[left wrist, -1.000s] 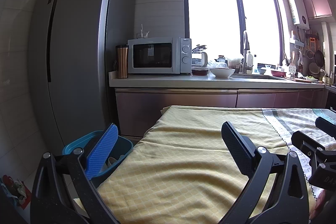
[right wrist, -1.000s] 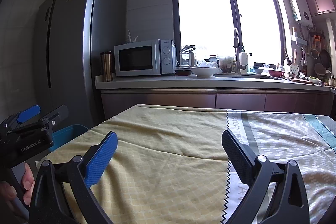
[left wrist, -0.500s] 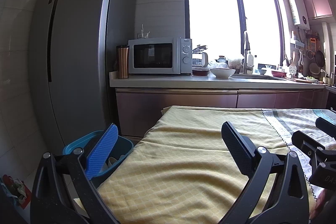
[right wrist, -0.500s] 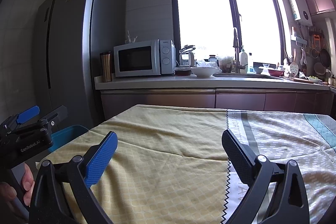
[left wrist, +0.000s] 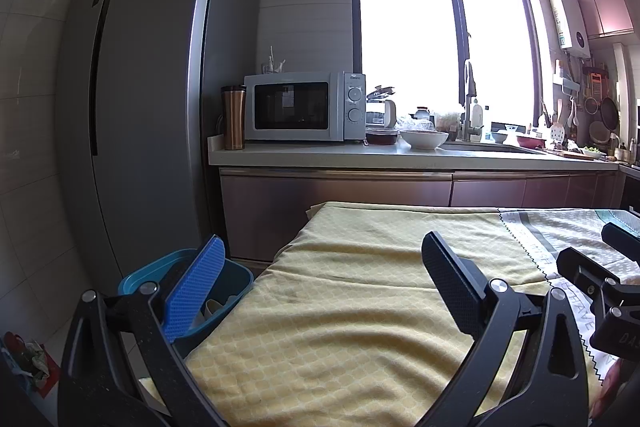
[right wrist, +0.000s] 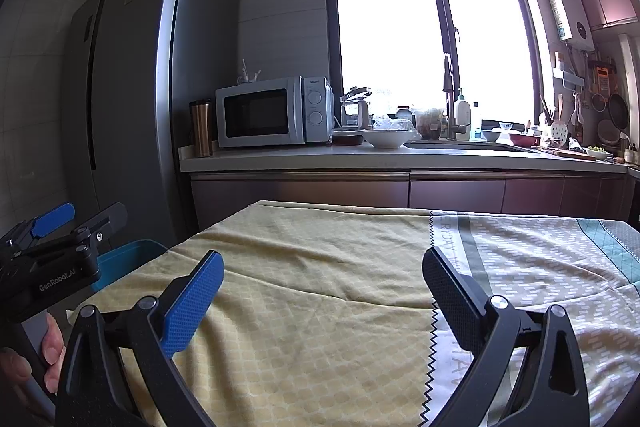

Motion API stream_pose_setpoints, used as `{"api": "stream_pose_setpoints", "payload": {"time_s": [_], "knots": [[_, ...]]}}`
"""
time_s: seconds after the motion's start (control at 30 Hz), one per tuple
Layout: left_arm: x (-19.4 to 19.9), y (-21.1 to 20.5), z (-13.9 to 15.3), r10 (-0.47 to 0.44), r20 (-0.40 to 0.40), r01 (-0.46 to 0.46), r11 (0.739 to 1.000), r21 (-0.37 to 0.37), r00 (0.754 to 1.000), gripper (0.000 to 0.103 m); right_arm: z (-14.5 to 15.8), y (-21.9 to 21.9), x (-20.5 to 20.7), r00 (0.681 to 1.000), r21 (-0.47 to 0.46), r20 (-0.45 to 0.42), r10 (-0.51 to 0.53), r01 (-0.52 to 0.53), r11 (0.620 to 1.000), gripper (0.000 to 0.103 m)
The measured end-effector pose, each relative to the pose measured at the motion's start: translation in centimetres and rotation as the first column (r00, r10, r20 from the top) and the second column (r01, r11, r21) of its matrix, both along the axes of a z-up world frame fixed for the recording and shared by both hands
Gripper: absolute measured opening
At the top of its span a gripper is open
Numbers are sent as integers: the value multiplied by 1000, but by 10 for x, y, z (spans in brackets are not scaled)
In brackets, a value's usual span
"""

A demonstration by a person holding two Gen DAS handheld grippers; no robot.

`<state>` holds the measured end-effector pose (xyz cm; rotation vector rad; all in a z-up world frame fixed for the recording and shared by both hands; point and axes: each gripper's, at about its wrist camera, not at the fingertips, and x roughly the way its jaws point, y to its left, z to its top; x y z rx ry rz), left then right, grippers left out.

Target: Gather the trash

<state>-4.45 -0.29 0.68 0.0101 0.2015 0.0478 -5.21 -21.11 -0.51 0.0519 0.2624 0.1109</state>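
A broad surface [right wrist: 320, 267] draped in a yellow cloth fills the foreground of both wrist views, with the grey-patterned part of the cloth running off to the right, and nothing lies on the stretch of it that either camera shows. At its left edge, low beside the refrigerator [left wrist: 152, 87], stands a blue bin [left wrist: 236, 277] with some pale scraps visible inside; it sits just down-left of the left gripper [left wrist: 324, 281], partly behind that gripper's blue finger, and well left of the right gripper [right wrist: 324, 297]. The left hand is therefore the nearer one to the bin. Both pairs of fingers stand wide apart and hold nothing. The only loose trash in view is a small crumpled heap on the floor [left wrist: 30, 361], at the far lower-left corner of the left wrist view, beyond the bin and below the surface's level; its shape is too small to give a long axis. Reaching it would likely mean swinging the left gripper down and leftward past the bin.
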Motion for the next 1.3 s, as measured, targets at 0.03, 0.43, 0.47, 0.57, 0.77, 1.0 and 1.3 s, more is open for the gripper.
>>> {"api": "stream_pose_setpoints", "payload": {"time_s": [0.03, 0.43, 0.47, 0.57, 0.77, 1.0, 1.3], "knots": [[0, 0, 0, 0, -1, 0, 1000, 0, 1000, 97, 0, 0, 0, 1000, 0, 0, 0, 0, 1000, 96], [0, 0, -1, 2, 1, -2, 1000, -3, 1000, 97, 1, 0, 1, 1000, 1, 1, -1, 1, 1000, 96], [1, 0, -1, 2, 0, -2, 1000, -4, 1000, 97, 1, 0, 0, 1000, 2, 1, -2, 2, 1000, 96], [0, 0, -2, 5, 1, -5, 1000, -2, 1000, 97, 1, 0, 0, 1000, 1, 0, -1, 1, 1000, 96], [0, 0, -2, 5, 1, -5, 1000, -2, 1000, 97, 1, 0, 0, 1000, 2, 2, -2, 2, 1000, 96], [-1, 0, -4, 6, -3, -6, 1000, -3, 1000, 97, -1, 1, -1, 1000, 5, -1, -6, 6, 1000, 96], [-2, 0, -4, 8, -4, -8, 1000, -2, 1000, 97, -1, 1, -2, 1000, 6, -4, -9, 9, 1000, 96]]}}
